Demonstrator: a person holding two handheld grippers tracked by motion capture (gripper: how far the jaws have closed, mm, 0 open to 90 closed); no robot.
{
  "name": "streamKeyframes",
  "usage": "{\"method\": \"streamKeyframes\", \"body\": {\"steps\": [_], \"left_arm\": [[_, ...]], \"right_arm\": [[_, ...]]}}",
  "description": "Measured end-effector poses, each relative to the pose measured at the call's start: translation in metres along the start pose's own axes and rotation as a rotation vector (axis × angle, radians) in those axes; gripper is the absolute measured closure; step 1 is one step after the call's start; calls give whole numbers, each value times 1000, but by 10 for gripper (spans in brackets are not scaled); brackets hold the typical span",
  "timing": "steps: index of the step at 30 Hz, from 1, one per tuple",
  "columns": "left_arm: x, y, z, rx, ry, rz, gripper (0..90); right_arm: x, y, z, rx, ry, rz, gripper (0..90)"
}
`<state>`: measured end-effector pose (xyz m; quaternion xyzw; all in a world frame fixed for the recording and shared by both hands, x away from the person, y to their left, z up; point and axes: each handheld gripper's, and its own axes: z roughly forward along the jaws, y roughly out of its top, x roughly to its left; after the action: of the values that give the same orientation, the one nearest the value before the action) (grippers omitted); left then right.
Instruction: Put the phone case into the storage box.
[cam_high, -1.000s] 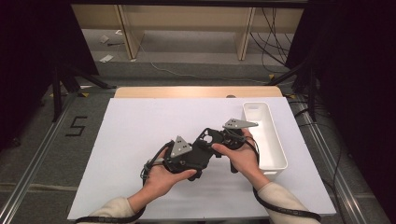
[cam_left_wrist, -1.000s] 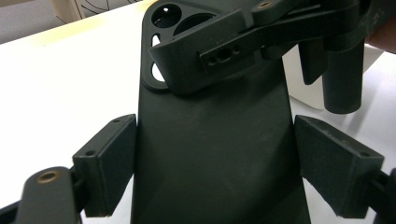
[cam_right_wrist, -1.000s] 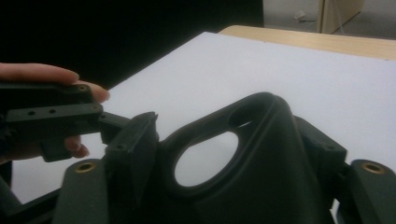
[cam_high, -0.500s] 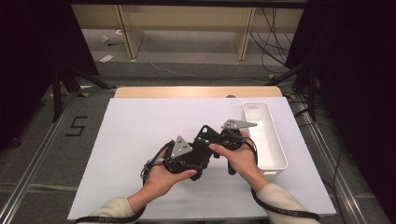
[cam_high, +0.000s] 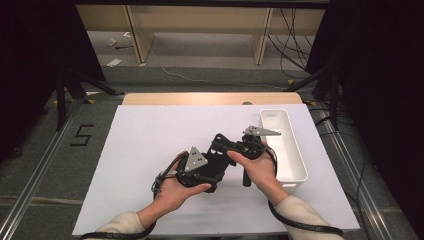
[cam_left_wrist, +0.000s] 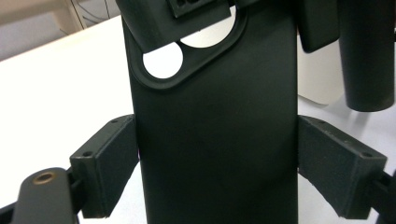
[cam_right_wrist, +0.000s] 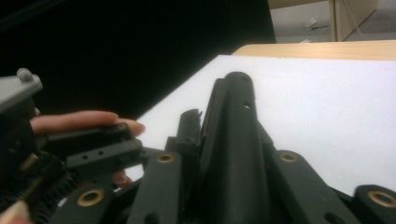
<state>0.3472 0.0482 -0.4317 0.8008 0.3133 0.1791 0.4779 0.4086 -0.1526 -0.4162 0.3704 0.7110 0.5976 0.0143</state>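
Note:
A black phone case (cam_left_wrist: 219, 140) with a camera cut-out is held above the white mat between both grippers. My left gripper (cam_left_wrist: 229, 158) is shut on it, with its pads (cam_left_wrist: 109, 158) pressing the two long sides. In the high view the left gripper (cam_high: 202, 170) sits in the left hand and the right gripper (cam_high: 225, 147) in the right hand, nose to nose. The right gripper (cam_right_wrist: 231, 93) has just been closing and its jaws now stand together, gripping the case's top edge by the cut-out (cam_left_wrist: 196, 11).
A white mat (cam_high: 150, 140) covers the table, with a wooden strip (cam_high: 200, 98) at its far edge. A long white bin (cam_high: 287, 150) stands just right of the right hand. Cables trail from both grippers towards the person.

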Motion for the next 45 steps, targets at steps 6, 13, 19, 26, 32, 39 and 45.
{"method": "streamKeyframes", "body": {"steps": [6, 13, 19, 26, 32, 39, 45], "left_arm": [[7, 3, -5, -64, -10, 39, 213], [18, 1, -11, -74, -32, 30, 162], [27, -2, -13, -65, -46, 22, 158], [29, -4, -11, -52, -68, 29, 163], [29, -5, -10, -56, -85, 36, 186], [28, -4, -10, -54, -98, 48, 192], [28, -3, -10, -60, -109, 55, 201]], "right_arm": [[5, 8, -7, -26, 19, -15, 789], [6, 21, -18, -23, -4, -97, 789], [4, 25, -22, 15, 5, -156, 787], [6, 29, -23, 84, 52, -235, 785], [8, 30, -23, 120, 75, -292, 784], [9, 32, -24, 145, 88, -340, 784], [9, 33, -25, 156, 94, -351, 784]]}}
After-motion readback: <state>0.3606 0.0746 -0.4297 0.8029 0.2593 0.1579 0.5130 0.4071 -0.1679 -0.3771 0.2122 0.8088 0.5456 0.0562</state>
